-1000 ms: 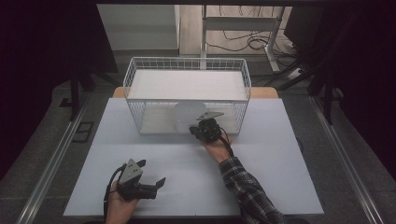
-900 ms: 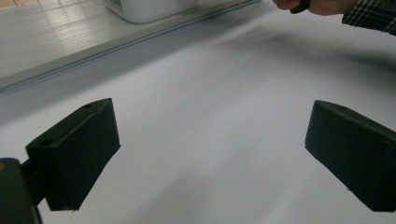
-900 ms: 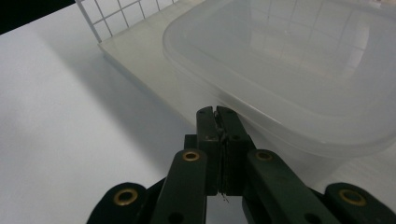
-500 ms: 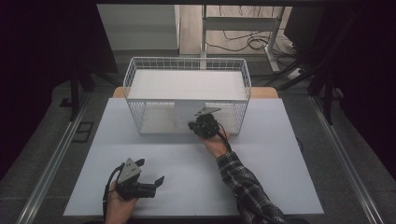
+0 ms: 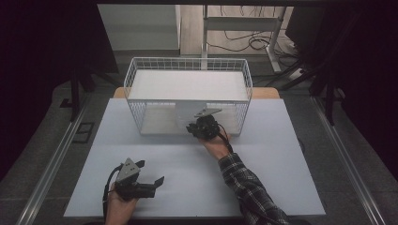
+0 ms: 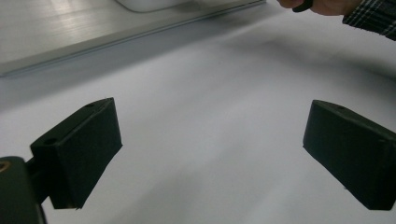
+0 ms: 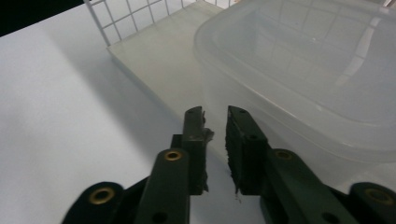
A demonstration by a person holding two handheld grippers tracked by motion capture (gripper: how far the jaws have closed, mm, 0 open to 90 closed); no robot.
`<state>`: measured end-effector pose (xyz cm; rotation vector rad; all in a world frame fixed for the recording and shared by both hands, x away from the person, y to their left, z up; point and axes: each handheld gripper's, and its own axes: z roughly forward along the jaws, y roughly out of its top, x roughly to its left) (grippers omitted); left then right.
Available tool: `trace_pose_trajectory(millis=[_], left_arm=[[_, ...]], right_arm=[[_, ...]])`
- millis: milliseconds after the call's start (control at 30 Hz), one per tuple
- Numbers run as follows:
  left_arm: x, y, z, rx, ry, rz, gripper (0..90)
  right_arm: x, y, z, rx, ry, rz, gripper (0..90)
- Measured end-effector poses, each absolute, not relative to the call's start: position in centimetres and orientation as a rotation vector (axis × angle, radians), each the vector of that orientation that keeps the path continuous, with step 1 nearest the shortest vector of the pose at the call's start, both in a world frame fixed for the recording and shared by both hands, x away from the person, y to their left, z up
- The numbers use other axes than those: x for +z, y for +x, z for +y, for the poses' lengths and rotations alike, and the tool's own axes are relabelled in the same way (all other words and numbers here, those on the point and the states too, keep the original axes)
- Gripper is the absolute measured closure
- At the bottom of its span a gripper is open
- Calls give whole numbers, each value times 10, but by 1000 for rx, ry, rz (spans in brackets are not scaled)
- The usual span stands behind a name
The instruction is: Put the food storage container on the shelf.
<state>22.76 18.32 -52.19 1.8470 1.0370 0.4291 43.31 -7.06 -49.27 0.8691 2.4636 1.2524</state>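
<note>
Nearest the person, the left tongs (image 5: 157, 180) are lying low over the white bench (image 5: 281, 187), gripped in the left hand (image 5: 119, 204); their jaws are standing wide apart with nothing between them (the left gripper view is showing bare bench surface in the gap). Farther out, the right hand (image 5: 217, 146), in a plaid sleeve (image 5: 248, 187), is holding the right tongs (image 7: 215, 123) at the near wall of the wire basket (image 5: 136, 110). Their jaws have just been opening and are now standing narrowly apart, a thin slit between the pads, with nothing pressed in it. In the right gripper view the clear plastic container (image 7: 303, 70) is sitting just beyond and beside the jaw tips, close to them but not clasped; whether the tips are touching its wall cannot be told. The container is resting by a flat pale lid (image 7: 159, 56) near the basket's wire grid
</note>
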Motion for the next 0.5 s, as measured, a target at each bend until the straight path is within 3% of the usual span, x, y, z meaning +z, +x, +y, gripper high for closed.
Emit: trace_pose_trajectory(millis=[400,500], left_arm=[[-522,228,183,385,1849,1045,46],[-523,229,182,384,1852,1048,45]], right_arm=[[-485,414,-74,1258,813,2484,511],[-485,408,-75,1255,812,2497,417]])
